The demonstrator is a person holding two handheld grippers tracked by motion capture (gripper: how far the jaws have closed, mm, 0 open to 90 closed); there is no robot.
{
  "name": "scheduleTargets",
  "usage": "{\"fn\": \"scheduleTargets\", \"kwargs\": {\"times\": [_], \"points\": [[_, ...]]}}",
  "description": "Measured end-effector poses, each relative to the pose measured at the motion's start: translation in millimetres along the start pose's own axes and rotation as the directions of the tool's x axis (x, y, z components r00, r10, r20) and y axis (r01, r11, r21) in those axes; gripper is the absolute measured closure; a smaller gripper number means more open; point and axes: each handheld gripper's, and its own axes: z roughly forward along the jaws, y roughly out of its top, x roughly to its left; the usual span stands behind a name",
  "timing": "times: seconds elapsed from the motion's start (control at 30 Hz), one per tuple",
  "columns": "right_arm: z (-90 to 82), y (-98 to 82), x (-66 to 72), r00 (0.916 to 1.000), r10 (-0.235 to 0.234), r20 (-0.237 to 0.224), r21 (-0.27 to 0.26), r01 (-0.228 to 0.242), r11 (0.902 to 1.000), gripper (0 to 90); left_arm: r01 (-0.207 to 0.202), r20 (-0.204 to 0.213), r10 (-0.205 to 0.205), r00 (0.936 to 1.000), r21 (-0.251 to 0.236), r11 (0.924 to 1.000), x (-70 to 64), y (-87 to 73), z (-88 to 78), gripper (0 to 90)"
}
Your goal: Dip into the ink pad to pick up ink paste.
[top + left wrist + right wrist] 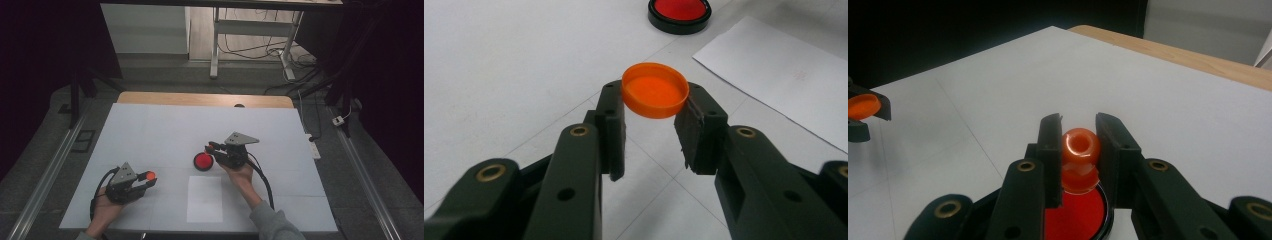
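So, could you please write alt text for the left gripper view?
The left gripper holds an orange cap between its black jaws above a white table. Beyond lie a red disc in a black rim and a white paper sheet.

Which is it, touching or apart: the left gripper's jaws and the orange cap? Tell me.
Touching. The left gripper view shows the left gripper with one pad pressed against each side of the orange cap, which is held clear of the table.

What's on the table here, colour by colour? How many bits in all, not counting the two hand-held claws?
Orange: 2 - a cap held in the left gripper, and a small hollow piece held in the right gripper.
Red with black rim: 1 - a round dish.
White: 1 - a paper sheet.
Total: 4
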Motion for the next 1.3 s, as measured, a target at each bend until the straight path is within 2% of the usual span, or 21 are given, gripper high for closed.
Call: {"fn": "scheduleTargets", "kwargs": {"times": [0.2,0.5,1.3], "points": [[3.1,1.2,4.7,0.9996,-0.029,-0.004,0.020,0.029,0.9994,72.8,0.000,0.001,0.000,1.0000,0.001,1.0000,0.4,-0.1,0.5,65.2],[10.8,-3.6,7.5,0.9990,-0.044,-0.005,0.062,0.044,0.9971,72.7,-0.001,0.001,0.001,1.0000,0.002,1.0000,0.0,-0.2,0.2,65.2],[28.2,-18.0,7.6,0.9982,-0.060,-0.006,0.154,0.060,0.9862,72.7,-0.002,0.004,0.002,1.0000,0.003,1.0000,0.0,-0.4,0.7,65.2]]}}
